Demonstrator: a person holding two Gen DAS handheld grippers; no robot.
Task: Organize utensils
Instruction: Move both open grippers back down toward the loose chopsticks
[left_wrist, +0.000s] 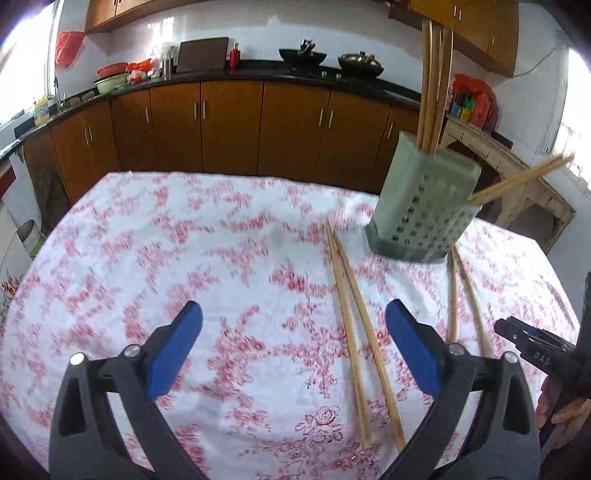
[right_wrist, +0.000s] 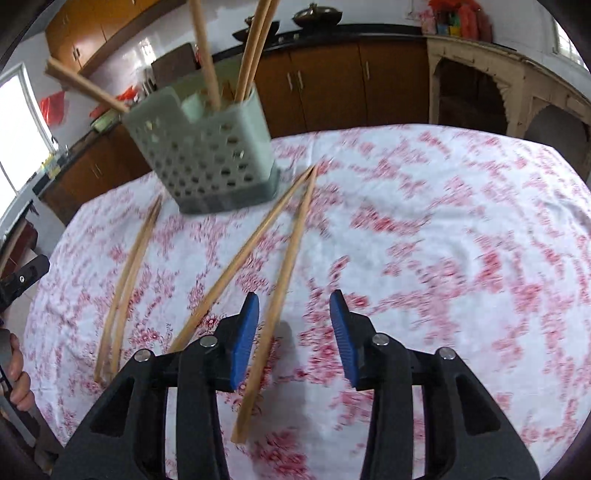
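Left gripper (left_wrist: 293, 319) wide open, right gripper (right_wrist: 293, 310) part-open; both empty.

Both wrist views tilt down (close) over one shared tablecloth (left_wrist: 236, 258).

Ahead of the tool stands a table (left_wrist: 110, 258) under a white cloth printed with red flowers. Beyond its far edge runs a row of brown wooden base cabinets (left_wrist: 229, 125) with metal handles, topped by a black counter (left_wrist: 258, 74). White tiled wall (left_wrist: 258, 33) rises above, with more wooden cupboards (left_wrist: 476, 26) overhead. Bright windows (left_wrist: 29, 66) glare at far left and right. A pale, worn wooden side table (right_wrist: 517, 85) stands to the right
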